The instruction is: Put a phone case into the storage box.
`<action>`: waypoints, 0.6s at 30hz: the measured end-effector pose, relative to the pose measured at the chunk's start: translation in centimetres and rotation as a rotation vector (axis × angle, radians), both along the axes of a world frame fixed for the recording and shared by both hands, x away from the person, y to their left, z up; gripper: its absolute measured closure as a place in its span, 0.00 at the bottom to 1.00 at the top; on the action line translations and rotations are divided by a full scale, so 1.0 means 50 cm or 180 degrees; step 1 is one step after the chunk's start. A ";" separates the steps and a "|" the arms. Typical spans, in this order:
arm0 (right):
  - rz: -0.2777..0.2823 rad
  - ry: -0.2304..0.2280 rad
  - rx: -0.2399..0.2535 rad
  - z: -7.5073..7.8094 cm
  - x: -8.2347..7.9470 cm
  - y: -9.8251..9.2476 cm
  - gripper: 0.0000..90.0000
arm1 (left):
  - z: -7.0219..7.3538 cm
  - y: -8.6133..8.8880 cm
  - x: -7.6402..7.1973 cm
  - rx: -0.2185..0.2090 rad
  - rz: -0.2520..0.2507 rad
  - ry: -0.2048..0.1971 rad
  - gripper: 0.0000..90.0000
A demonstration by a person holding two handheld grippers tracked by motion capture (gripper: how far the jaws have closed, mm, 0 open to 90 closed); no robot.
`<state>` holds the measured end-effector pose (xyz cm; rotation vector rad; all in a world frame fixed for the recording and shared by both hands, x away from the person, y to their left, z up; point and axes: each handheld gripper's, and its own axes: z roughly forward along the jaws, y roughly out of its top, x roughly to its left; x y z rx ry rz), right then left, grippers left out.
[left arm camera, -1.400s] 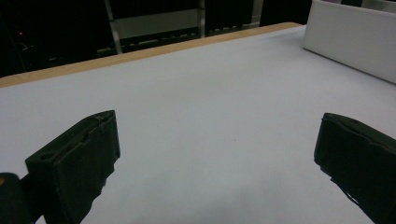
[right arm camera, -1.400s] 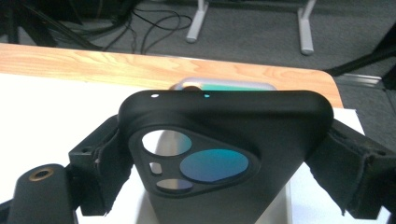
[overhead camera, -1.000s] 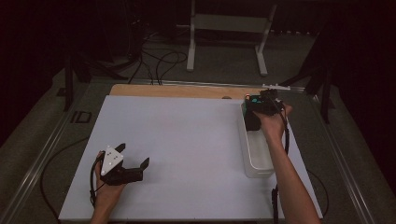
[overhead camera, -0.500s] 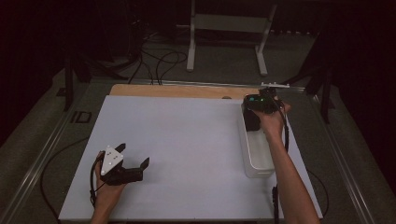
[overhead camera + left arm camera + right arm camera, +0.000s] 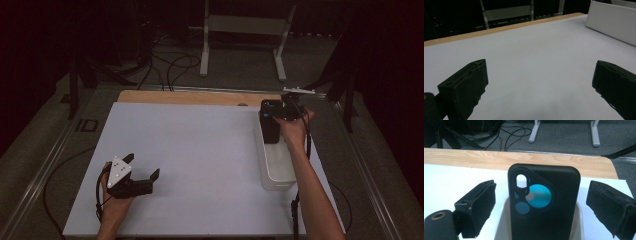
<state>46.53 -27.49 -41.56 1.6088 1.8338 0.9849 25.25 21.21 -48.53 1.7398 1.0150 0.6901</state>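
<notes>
White table (image 5: pixel 200 150) lies under my hands. My right gripper (image 5: pixel 541 202) has its jaws wide apart, one on each side of the black phone case (image 5: pixel 544 202), not touching it. It stands in the white bin (image 5: pixel 277 172) at 3 o'clock. My left gripper (image 5: pixel 145 172), at 7 o'clock, is wide apart and holds nothing.

Two handheld grippers, both black and blocky. Left gripper (image 5: pixel 143 171) topped with a grey three-cornered plate dotted with small white markers, black cable looping off the back. Right gripper (image 5: pixel 274 116) with teal-lit spots on its body and a thin black cable trailing behind. Thick, matte, foam-like pads (image 5: pixel 477 206) with rough edges, brass-ringed screw hole just beside. Bare forearms, no sleeves.
</notes>
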 end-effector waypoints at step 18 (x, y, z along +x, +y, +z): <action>0.0450 -0.0106 -0.0162 0.024 -0.055 0.022 0.10 | 0.000 0.000 0.000 0.0002 -0.0006 0.0018 0.01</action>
